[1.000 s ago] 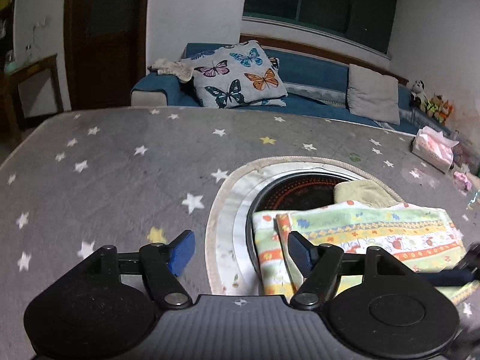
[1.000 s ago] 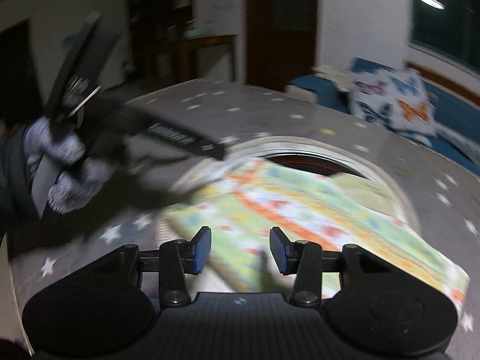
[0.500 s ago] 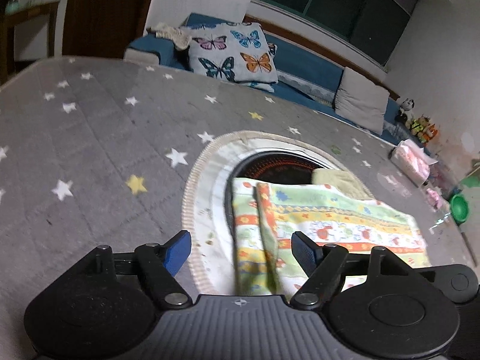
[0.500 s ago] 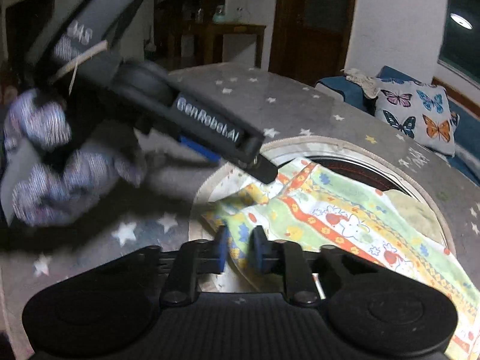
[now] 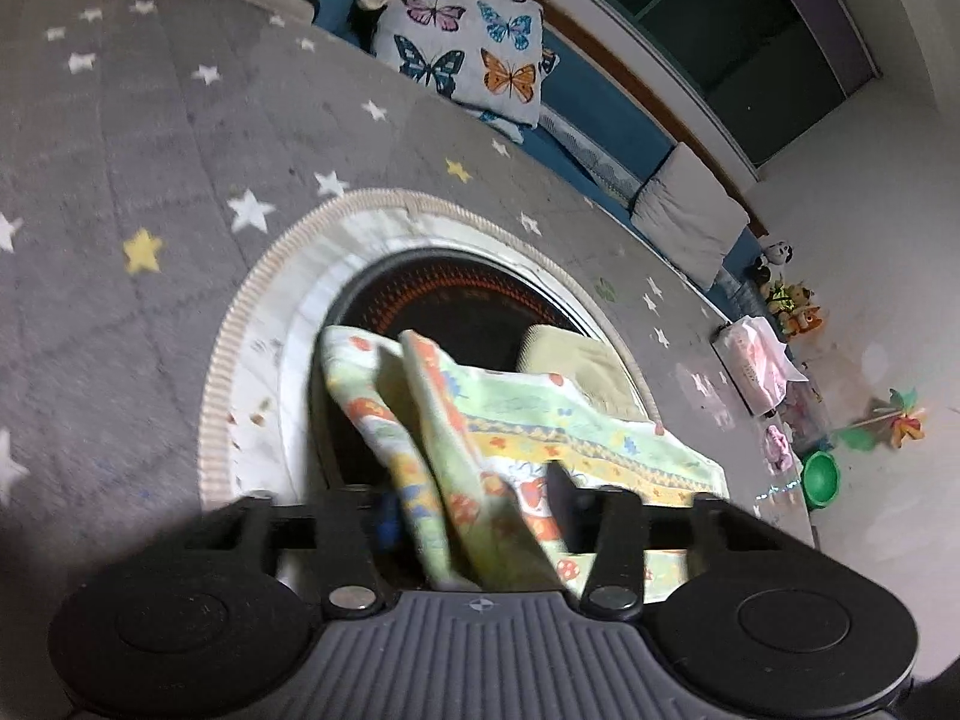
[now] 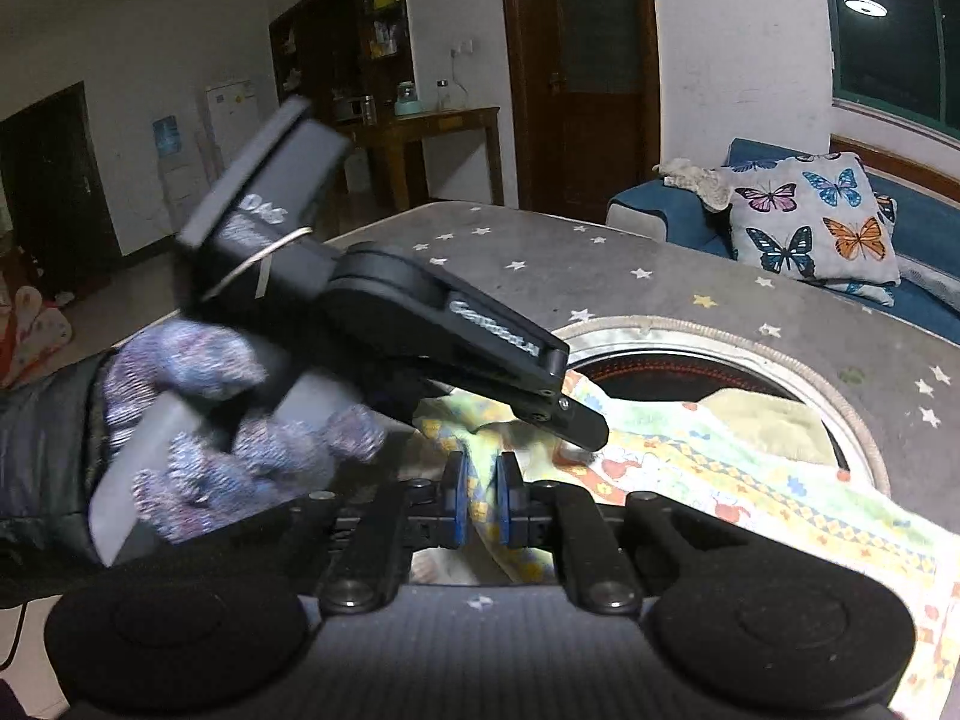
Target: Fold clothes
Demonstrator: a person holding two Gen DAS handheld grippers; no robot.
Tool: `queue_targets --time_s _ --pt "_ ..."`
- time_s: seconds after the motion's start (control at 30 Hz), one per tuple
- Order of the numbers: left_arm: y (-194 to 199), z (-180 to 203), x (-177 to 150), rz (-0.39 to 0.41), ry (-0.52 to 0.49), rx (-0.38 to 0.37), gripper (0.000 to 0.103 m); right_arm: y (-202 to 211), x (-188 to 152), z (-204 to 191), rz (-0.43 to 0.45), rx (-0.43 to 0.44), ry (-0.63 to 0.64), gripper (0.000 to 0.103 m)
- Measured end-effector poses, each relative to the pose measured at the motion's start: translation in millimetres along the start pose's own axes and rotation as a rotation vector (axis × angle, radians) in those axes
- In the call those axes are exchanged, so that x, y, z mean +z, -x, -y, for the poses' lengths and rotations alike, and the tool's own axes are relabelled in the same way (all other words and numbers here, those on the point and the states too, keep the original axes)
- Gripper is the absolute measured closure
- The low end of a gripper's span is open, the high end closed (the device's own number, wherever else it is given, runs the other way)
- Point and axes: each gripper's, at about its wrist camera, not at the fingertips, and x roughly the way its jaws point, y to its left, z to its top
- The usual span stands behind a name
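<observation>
A patterned green, yellow and orange cloth lies over the round dark opening in the star-print grey table cover. My left gripper is wide open around a raised fold of the cloth, which drapes between its fingers. My right gripper is shut on the cloth's near edge and lifts it. In the right wrist view the left gripper's body, held by a gloved hand, reaches over the cloth. A folded pale yellow garment lies behind the cloth.
The round opening has a white ribbed rim. A blue sofa with a butterfly pillow and grey cushion stands behind the table. A pink tissue pack sits at the table's right edge. A wooden side table stands far left.
My right gripper has closed on the cloth's edge and lifted it. My left gripper has moved forward so the raised fold now sits between its open fingers.
</observation>
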Motion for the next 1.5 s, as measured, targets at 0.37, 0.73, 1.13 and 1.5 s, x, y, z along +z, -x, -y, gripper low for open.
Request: queue_targets --time_s 0.37,0.73,1.13,1.5 --pt "1 3 -6 0.029 -0.067 0.042 0.092 28 -25 69 0.008 -0.201 -0.188 0.085" --pt "-1 11 -5 0.036 -0.116 0.087 0.092 44 -60 163 -0.015 -0.452 -0.356 0.076" --pt "-3 22 -3 0.045 -0.173 0.118 0.092 45 -67 185 0.002 -0.506 -0.442 0.069" --pt "7 87 8 0.098 -0.33 0.058 0.094 78 -57 173 0.102 -0.484 -0.428 0.098"
